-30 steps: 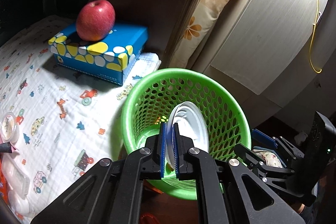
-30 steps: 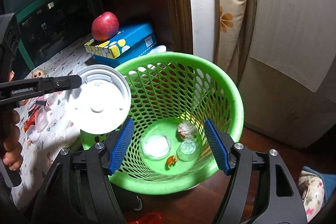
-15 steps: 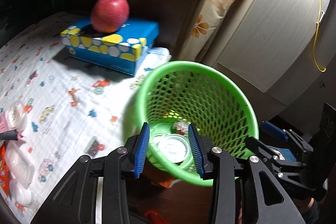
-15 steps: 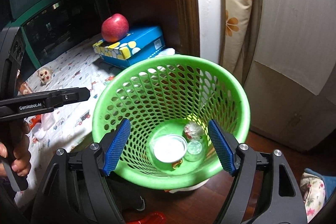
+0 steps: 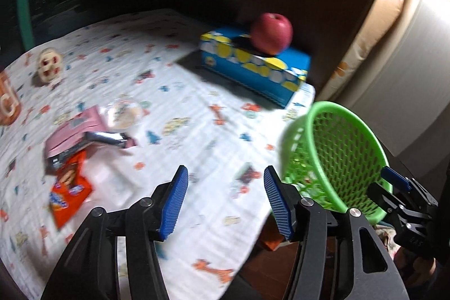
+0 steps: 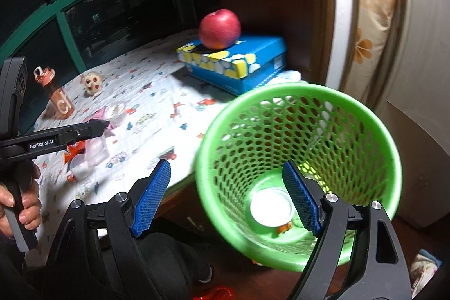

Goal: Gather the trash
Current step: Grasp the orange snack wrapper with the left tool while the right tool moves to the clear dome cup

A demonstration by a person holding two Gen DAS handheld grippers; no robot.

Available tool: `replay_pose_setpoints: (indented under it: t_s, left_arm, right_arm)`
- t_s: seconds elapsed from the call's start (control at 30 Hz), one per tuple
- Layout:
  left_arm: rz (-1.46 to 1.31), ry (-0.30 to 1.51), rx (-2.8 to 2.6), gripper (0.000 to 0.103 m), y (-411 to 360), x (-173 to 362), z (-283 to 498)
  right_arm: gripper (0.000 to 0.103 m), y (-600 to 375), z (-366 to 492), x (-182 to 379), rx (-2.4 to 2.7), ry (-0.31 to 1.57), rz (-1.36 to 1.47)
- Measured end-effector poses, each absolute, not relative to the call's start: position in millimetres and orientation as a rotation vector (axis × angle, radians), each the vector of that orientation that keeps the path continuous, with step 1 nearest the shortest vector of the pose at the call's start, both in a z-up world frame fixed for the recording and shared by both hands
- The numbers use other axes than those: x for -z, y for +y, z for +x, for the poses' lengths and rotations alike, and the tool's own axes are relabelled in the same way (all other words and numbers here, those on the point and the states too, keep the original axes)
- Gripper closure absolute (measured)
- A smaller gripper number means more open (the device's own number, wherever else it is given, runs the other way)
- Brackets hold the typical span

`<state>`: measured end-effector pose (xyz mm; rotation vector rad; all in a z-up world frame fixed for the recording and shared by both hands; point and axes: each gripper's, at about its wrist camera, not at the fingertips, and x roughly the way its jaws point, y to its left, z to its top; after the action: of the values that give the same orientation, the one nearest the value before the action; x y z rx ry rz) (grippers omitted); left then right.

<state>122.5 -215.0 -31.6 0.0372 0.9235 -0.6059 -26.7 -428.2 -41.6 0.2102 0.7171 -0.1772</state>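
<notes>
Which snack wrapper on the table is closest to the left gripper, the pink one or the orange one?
The orange wrapper. It lies just left of the left gripper, while the pink wrapper sits farther back, beside the clear cup.

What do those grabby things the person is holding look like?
Each tool is black and forked, like a big pair of tongs. The left tool and the right tool both end in two blue ribbed pads, joined with shiny silver bolts. From the right camera, the left tool's side says "GenRobot.AI" in white, and a bare hand grips its handle. No cables show.
</notes>
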Motion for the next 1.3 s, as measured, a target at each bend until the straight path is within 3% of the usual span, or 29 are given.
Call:
replay_pose_setpoints:
  t_s: [0.13,0.47,0.9,1.1,1.3]
  left_arm:
    - [0.02,0.917,0.487,0.04,-172,37,137]
    - [-0.072,0.999,0.304,0.039,-77,75,174]
    - [-0.125,1.063,0.319,0.04,-56,113,195]
    - [-0.134,1.052,0.371,0.07,-55,114,195]
    - [-0.119,1.034,0.373,0.081,-52,113,190]
  right_arm:
    - [0.022,-410,-12,43,0.136,0.73,0.197]
    - [0.022,-364,17,48,0.036,0.754,0.163]
    - [0.021,-315,53,59,-0.06,0.804,0.123]
    - [0.021,-299,64,65,-0.095,0.823,0.11]
    - [0.021,-285,78,72,-0.123,0.839,0.096]
